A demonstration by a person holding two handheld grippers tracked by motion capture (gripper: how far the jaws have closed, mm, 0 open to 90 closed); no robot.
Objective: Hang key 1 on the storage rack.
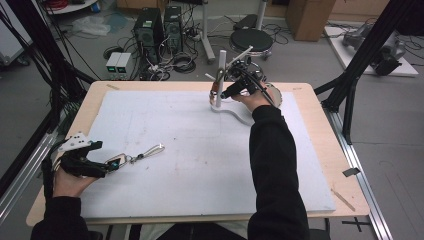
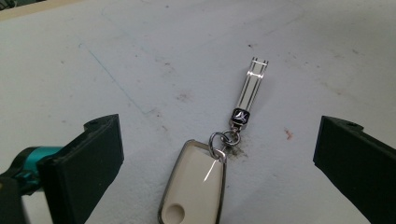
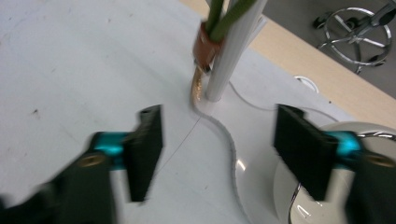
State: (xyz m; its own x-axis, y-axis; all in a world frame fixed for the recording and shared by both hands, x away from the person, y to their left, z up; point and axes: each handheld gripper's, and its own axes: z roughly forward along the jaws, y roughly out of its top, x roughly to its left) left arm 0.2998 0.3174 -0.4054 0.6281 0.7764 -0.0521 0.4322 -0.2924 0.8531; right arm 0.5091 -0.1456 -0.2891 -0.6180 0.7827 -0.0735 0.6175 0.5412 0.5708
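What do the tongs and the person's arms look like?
Both arms wear black sleeves. The left tongs have two flat black jaws with a bright teal part behind one, and a pale grey three-cornered plate on top. The right tongs have the same black jaws, with teal parts behind both, and a black cable.

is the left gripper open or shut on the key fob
Open. In the left gripper view, the left gripper has its black jaws standing wide apart on either side of the key fob, neither touching it.
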